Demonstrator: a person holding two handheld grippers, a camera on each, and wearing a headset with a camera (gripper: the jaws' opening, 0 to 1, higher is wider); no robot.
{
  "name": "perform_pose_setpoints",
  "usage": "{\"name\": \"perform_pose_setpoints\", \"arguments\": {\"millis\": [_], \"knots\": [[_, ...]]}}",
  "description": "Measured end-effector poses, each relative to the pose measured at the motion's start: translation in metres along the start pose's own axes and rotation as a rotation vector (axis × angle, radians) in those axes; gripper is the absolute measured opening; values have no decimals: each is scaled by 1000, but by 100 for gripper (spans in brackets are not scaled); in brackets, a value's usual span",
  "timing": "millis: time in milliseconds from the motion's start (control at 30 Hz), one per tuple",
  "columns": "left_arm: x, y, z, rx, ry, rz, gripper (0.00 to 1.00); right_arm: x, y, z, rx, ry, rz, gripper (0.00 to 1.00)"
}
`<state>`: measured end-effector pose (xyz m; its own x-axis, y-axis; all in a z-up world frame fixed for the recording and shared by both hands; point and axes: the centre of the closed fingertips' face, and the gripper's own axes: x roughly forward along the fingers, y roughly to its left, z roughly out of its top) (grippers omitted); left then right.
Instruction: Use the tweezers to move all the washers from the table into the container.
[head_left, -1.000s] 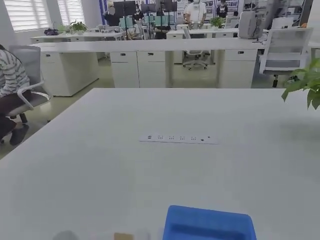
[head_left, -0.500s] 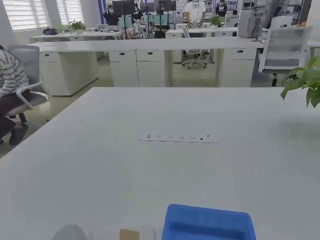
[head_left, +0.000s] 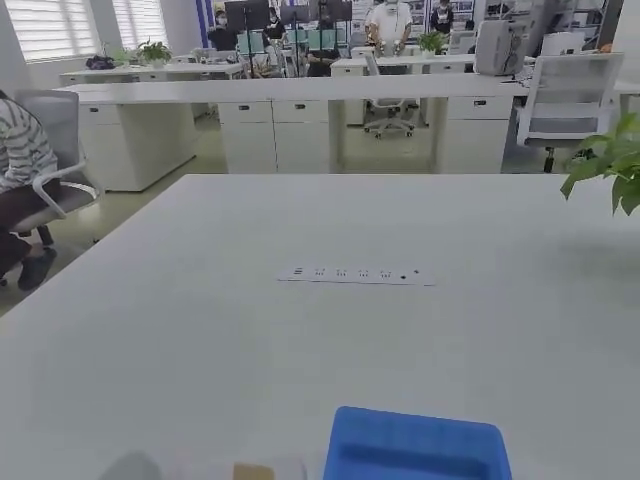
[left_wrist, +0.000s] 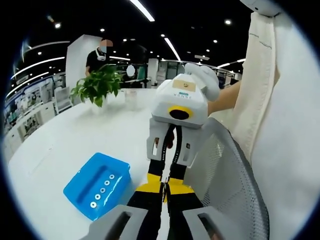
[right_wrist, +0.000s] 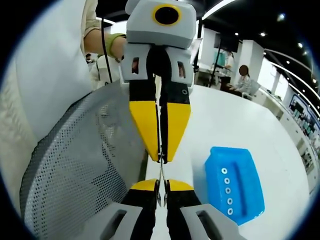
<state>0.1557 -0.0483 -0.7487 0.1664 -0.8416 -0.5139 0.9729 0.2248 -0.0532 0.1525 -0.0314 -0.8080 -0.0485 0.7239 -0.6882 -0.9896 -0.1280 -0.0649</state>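
- Tweezers (right_wrist: 160, 172), right gripper view: a thin metal sliver at centre, long axis on the 12–6 line. The near end is nipped between the pressed-together yellow tips of the right gripper (right_wrist: 161, 186). The far end points to 12 and meets the left gripper (right_wrist: 160, 157), which comes down from 12 with its jaws closed on it. The sliver is too thin to tell which end is the pointed one.
- Same view: the blue container (right_wrist: 245, 165) lies at 4 o'clock on the white table (right_wrist: 220, 120), long axis near 12–6. Five washers (right_wrist: 228, 190) sit inside it in a row along that axis. A mesh chair (right_wrist: 75, 170) back covers 7 to 9 o'clock and hides what is behind it.
- Left gripper view: the left gripper's jaws rise from 6, tips pressed together at centre on a barely visible strip of the tweezers. The right gripper (left_wrist: 170, 172) faces them from 12, so foreshortened that its tips are hard to make out.
- Same view: the container (left_wrist: 80, 187) is at 8 o'clock, long axis running 7 to 1, with the five washers lined up along it. The chair mesh fills 4 to 5 o'clock. A plant (left_wrist: 97, 85) stands at 10.
- Head view: the container (head_left: 415, 440) sits at 6 o'clock on the table, long axis 9–3, its near part cut off by the bottom edge and its inside not visible. Blurred grey and tan shapes at 7 are cut off and cannot be identified. A power strip (head_left: 355, 275) lies at centre, long axis 9–3. The plant's leaves at 3 are cropped by the edge.
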Motion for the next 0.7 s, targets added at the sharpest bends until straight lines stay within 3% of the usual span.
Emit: {"name": "perform_pose_setpoints", "arguments": {"millis": [267,700], "knots": [[-3,3,-8,50,57,6,0,0,-6,-4,5,7,-26,3],[0,16,-37,83,190,4,0,16,-16,-16,63,25,-45,4]]}}
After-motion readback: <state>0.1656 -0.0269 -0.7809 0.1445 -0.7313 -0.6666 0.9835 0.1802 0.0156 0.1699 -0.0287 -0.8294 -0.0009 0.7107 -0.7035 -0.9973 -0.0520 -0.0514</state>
